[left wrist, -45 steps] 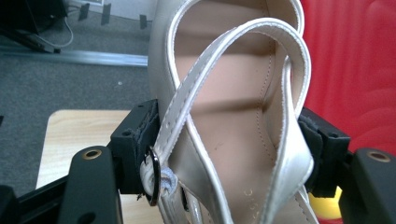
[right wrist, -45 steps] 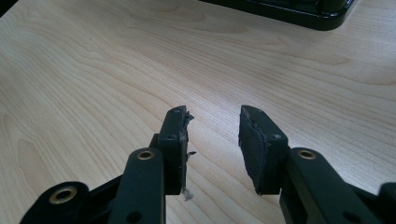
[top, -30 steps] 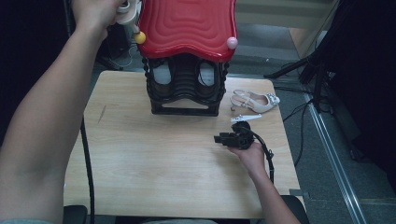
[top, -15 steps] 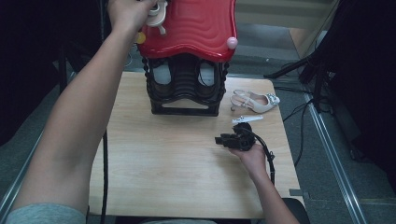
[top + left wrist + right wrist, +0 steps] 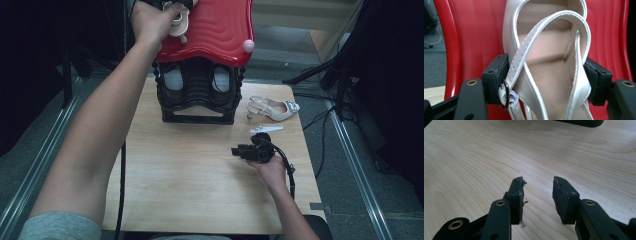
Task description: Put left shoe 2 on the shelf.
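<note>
Item: pale slingback sandal [image 5: 544, 75], carried in the left claw [image 5: 546, 82]. The jaws press on both sides of the shoe at mid-length, pads against its edges, the buckled strap [image 5: 549, 37] crossing loose above the insole. In the high view the left hand [image 5: 152, 22] holds it over the left part of the red rack top [image 5: 215, 35].

Item: matching sandal [image 5: 274, 108], lying on the table [image 5: 200, 190] just right of the black shoe rack [image 5: 199, 97], near a small white strip [image 5: 266, 129].

Item: right claw [image 5: 537, 195], jaws parted with nothing between them, resting low over bare wood in front of the rack (idle, and best left so for now).

Handling note, as a judgement: the step looks to be setting the held sandal down on the red top.
- The surface is ribbed and wavy, so bring the sole down level into a trough rather than onto a crest.
- Keep well in from the rim; a heel overhanging it could tip the shoe off.
- Mind the dangling strap and buckle [image 5: 506, 93]: they sit close to one pad and could snag as the jaws part.
- Release only once the sole bears on the plastic, opening slowly and lifting straight away.
</note>
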